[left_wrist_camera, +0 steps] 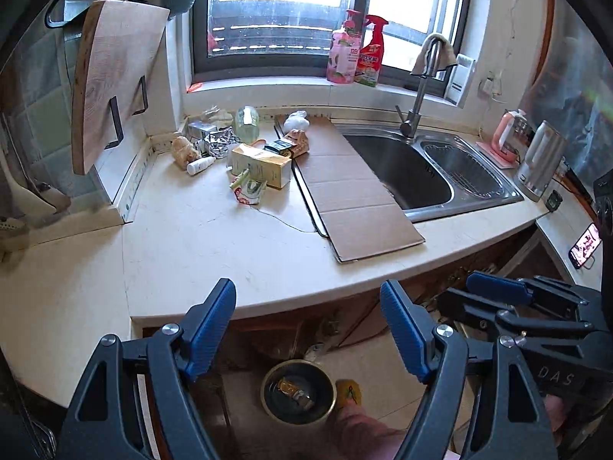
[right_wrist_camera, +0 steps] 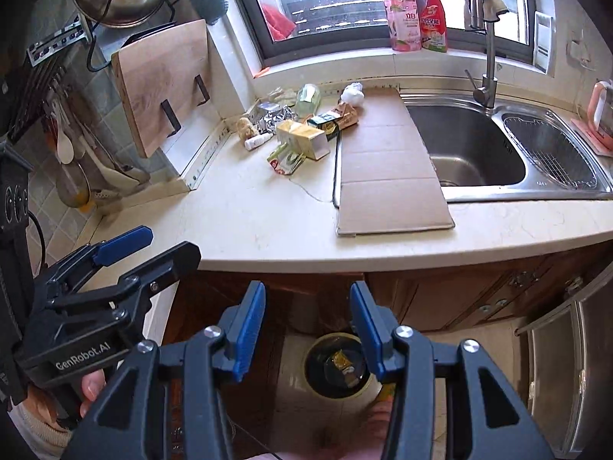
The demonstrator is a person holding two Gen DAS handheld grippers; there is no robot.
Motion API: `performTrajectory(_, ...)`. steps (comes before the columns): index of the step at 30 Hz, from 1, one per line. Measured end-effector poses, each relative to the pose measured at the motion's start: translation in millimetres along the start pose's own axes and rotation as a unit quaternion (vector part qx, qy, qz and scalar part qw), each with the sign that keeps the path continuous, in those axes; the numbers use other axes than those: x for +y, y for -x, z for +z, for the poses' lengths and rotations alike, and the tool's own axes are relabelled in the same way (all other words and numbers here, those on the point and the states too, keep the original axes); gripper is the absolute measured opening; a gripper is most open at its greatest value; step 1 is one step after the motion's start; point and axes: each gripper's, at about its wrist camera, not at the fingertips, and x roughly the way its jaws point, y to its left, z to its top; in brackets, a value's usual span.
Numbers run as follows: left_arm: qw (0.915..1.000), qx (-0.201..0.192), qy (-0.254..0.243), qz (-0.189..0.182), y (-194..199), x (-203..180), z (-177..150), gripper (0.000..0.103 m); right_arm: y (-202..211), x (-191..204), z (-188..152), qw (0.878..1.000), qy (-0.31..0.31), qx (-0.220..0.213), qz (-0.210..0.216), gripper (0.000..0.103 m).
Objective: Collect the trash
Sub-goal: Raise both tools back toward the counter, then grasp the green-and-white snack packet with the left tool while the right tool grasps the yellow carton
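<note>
Trash (left_wrist_camera: 249, 153) lies in a loose cluster at the back left of the countertop (left_wrist_camera: 214, 245), between the wall corner and the flattened cardboard sheet (left_wrist_camera: 352, 191); the cluster includes a cream carton (left_wrist_camera: 262, 165), a crumpled red-and-green wrapper (left_wrist_camera: 249, 189), a small white bottle (left_wrist_camera: 200, 165), crushed foil (left_wrist_camera: 219, 140), a clear plastic bottle (left_wrist_camera: 247, 123) and a white wad (left_wrist_camera: 297, 119) near the window ledge; a round waste bin (left_wrist_camera: 299, 393) stands on the floor below the counter edge and already contains a few pieces. Left gripper (left_wrist_camera: 308, 329) and right gripper (right_wrist_camera: 308, 326) are both held in front of the counter, above the bin, with jaws apart and nothing between them; the step in hand appears to be the reach for the next item, with most of the pile not yet collected. The next move calls for an advance over the counter edge to the nearest piece, probably the wrapper or the carton, with the jaws closed on one item only so that neighbours are not dragged. The counter is pale stone with a dark hairline mark near the cardboard; a double steel sink (right_wrist_camera: 498, 153) with faucet (right_wrist_camera: 486, 76) lies to the right; a wooden cutting board (right_wrist_camera: 164, 84) hangs on the left wall; two cleaner bottles (right_wrist_camera: 417, 19) stand on the sill of a bright window.
</note>
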Motion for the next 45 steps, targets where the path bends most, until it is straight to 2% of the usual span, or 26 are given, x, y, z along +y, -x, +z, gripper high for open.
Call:
performTrajectory(10,0.9984,0.018,0.045,0.030,-62,28,54,0.077,-50,-22,74,0.999,0.032,0.005,0.035,0.047)
performTrajectory(19,0.9923,0.046,0.089,0.073,-151,73,114,0.077,-128,-46,148,0.996,0.047,0.035,0.066,0.047)
performTrajectory(26,0.9862,0.091,0.117,0.073,-228,104,127,0.077,-196,-58,191,0.993,0.050,0.067,0.086,0.047)
performTrajectory(32,0.9837,0.112,0.131,0.052,-277,115,133,0.075,-237,-55,212,0.989,0.063,0.087,0.106,0.047)
performTrajectory(36,0.9827,0.122,0.135,0.037,-300,120,137,0.063,-259,-49,219,0.985,0.073,0.103,0.116,0.047)
performTrajectory(40,0.9809,0.136,0.138,0.021,-315,120,137,0.040,-274,-42,221,0.981,0.081,0.118,0.129,0.047)
performTrajectory(41,0.9808,0.137,0.137,0.020,-317,119,137,0.038,-278,-40,222,0.980,0.085,0.121,0.131,0.047)
performTrajectory(43,0.9804,0.139,0.139,0.019,-318,117,134,0.017,-284,-37,223,0.979,0.092,0.124,0.132,0.047)
performTrajectory(45,0.9789,0.139,0.149,0.016,-317,119,132,0.010,-290,-33,223,0.978,0.097,0.127,0.133,0.047)
